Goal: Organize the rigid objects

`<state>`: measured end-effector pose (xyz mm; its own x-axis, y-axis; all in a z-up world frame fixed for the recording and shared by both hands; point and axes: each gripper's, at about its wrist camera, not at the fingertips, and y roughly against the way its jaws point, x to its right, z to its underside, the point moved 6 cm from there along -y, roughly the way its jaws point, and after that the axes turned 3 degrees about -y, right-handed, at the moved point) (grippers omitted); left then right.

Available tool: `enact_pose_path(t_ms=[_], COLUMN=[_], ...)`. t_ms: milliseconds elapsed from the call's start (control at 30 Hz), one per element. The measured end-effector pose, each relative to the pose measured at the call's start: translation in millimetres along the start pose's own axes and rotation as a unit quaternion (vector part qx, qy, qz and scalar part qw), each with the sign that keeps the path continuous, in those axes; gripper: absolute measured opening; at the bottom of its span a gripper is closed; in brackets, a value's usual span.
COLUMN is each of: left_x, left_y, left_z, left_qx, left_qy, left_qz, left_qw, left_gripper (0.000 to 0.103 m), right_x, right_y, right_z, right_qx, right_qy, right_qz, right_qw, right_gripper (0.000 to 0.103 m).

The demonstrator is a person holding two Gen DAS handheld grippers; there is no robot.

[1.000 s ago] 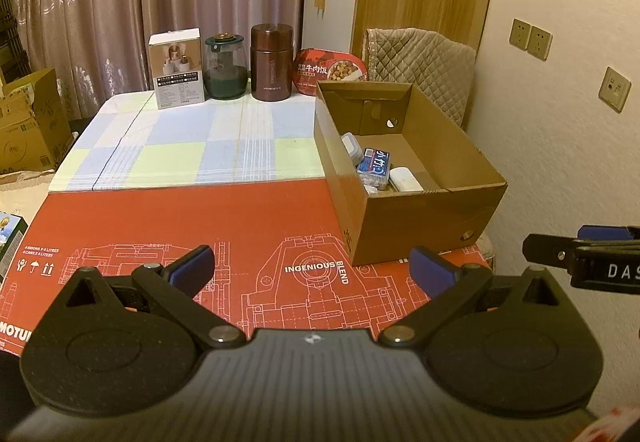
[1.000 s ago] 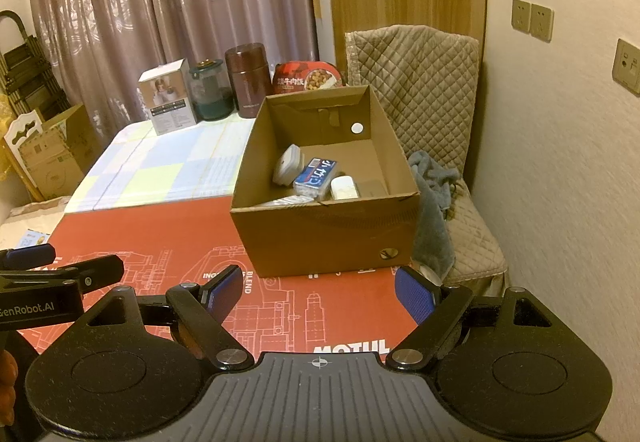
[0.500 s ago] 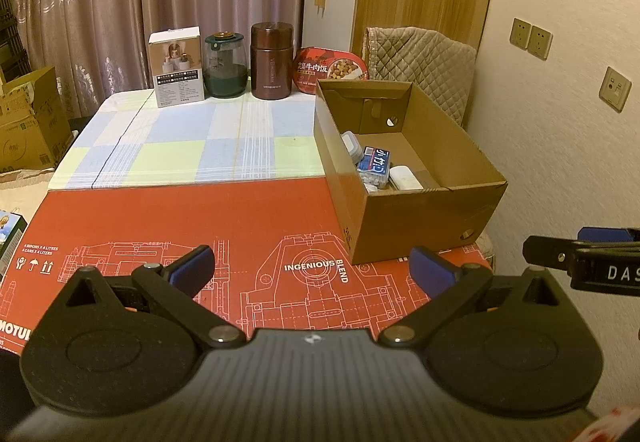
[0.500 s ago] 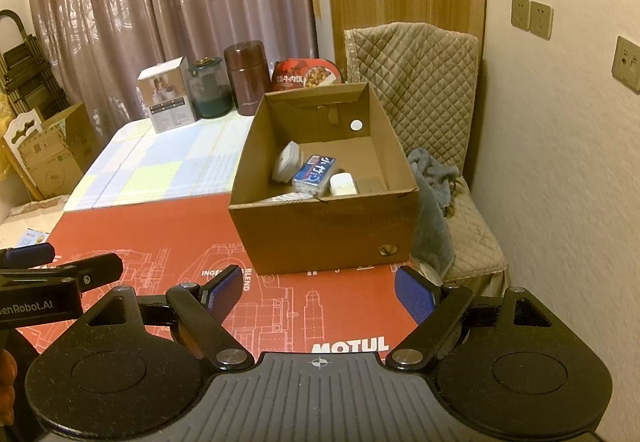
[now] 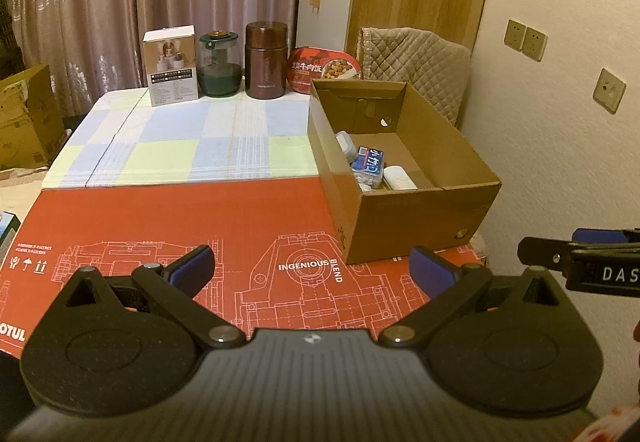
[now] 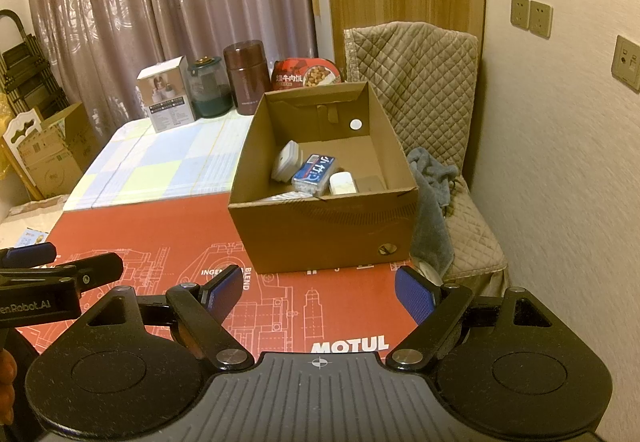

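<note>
I am holding both grippers low over the near edge of the bench (image 5: 168,218), side by side and pointed down toward it. The left gripper (image 5: 314,270) is standing with its jaws spread wide and nothing between them; the right gripper (image 6: 320,290) is doing the same, also empty. I judge I am keeping them open and back like this so either one is ready to reach for the next item.

The cardboard box (image 6: 320,238) is sitting open-topped on the red printed sheet (image 5: 132,222) at the bench's right side, just beside the quilted chair (image 6: 416,82). It is already taking in small things: a blue packet (image 6: 314,172), a white block (image 6: 342,184) touching it, and a pale round piece (image 6: 286,164) leaning at the left wall.

Lined up along the far edge, well apart from the box, a white carton (image 5: 172,66), a green jar (image 5: 219,68), a brown flask (image 5: 266,60) and a red meal bowl (image 5: 324,68) are waiting, likely still to be sorted.
</note>
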<state>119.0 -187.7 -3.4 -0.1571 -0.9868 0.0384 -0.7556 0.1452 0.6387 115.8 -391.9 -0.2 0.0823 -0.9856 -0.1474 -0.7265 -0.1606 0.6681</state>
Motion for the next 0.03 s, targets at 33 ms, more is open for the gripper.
enact_pose_path(t_ms=[33], left_x=[-0.6], left_y=[0.1], left_z=[0.2], left_qx=[0.000], left_qy=[0.002], left_qz=[-0.001], left_qw=[1.0000], left_gripper=[0.102], right_x=[0.0], right_y=[-0.1], right_z=[-0.4], right_qx=[0.000], right_qy=[0.000], right_qz=[0.000], right_qw=[1.000], right_gripper=[0.080])
